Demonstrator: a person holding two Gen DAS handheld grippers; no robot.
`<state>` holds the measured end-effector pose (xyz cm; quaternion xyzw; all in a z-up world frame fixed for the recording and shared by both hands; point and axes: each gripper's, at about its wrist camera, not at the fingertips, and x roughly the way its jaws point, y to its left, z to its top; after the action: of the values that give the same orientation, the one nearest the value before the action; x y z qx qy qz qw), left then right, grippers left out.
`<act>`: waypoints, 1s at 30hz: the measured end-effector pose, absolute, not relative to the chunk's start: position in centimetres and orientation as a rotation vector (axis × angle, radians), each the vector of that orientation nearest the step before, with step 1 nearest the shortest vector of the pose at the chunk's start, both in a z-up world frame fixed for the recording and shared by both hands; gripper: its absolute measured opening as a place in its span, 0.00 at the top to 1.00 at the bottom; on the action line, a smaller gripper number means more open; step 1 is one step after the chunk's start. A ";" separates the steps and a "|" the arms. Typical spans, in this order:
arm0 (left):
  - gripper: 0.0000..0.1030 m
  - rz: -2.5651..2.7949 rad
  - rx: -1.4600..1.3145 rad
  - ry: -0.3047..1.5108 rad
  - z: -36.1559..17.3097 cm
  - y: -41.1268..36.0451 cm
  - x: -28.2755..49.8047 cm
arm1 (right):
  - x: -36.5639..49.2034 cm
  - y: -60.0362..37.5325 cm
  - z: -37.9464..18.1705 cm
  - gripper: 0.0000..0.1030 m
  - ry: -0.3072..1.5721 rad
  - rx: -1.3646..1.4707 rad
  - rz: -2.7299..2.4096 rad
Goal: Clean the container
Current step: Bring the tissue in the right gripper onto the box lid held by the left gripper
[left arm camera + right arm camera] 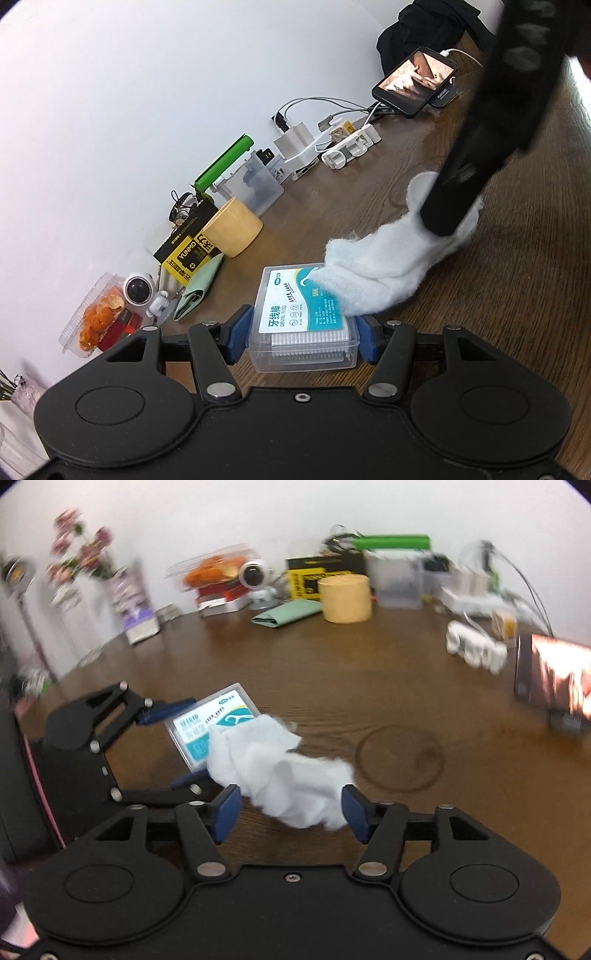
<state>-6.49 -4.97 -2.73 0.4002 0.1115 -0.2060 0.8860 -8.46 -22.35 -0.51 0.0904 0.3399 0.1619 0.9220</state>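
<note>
A clear plastic dental floss box (306,317) with a blue and white label sits on the brown table, held between the blue pads of my left gripper (301,338), which is shut on it. It also shows in the right wrist view (207,723). A fluffy white cloth (391,266) lies over the box's far corner and the table. In the right wrist view the white cloth (280,768) sits between the wide-apart pads of my right gripper (290,814), which is open. The right gripper's black finger (476,147) comes down onto the cloth in the left wrist view.
Along the wall stand a yellow tape roll (232,232), a black and yellow box (186,251), a clear bin (258,186), a power strip (351,149), a propped phone (415,81), a fruit container (94,317) and flowers (81,554).
</note>
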 end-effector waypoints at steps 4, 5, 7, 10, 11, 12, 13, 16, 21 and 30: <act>0.45 -0.421 0.833 0.232 -2.8 -5.1 -6.3 | -6.5 -21.3 -1.4 0.34 0.700 0.295 0.208; 0.45 -0.420 0.831 0.236 -2.8 -5.0 -6.2 | -5.8 -21.0 -1.7 0.33 0.706 0.300 0.194; 0.45 -0.417 0.826 0.244 -2.9 -4.9 -6.0 | -4.8 -20.9 -2.2 0.33 0.720 0.326 0.197; 0.45 -0.420 0.828 0.241 -3.0 -4.7 -5.8 | -4.5 -20.9 -2.4 0.33 0.712 0.304 0.224; 0.45 -0.423 0.828 0.240 -3.0 -4.6 -5.8 | -4.4 -20.9 -2.5 0.33 0.705 0.280 0.245; 0.45 -0.426 0.829 0.238 -3.0 -4.5 -5.7 | -4.3 -21.0 -2.6 0.33 0.698 0.253 0.270; 0.45 -0.432 0.830 0.235 -3.1 -4.4 -5.7 | -4.3 -21.1 -2.7 0.33 0.689 0.232 0.286; 0.45 -0.455 0.837 0.222 -3.1 -4.0 -5.7 | -4.2 -21.5 -3.0 0.33 0.660 0.180 0.324; 0.45 -0.483 0.845 0.203 -3.2 -3.1 -6.0 | -3.3 -20.7 -2.8 0.33 0.657 0.037 0.358; 0.45 -0.502 0.843 0.202 -3.2 -2.6 -6.4 | -2.0 -20.8 -1.2 0.33 0.629 -0.102 0.472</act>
<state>-6.39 -2.64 -3.23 0.4043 0.0967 -0.2406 0.8771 -2.02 -20.79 -1.24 -0.0494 0.3061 0.2301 0.9224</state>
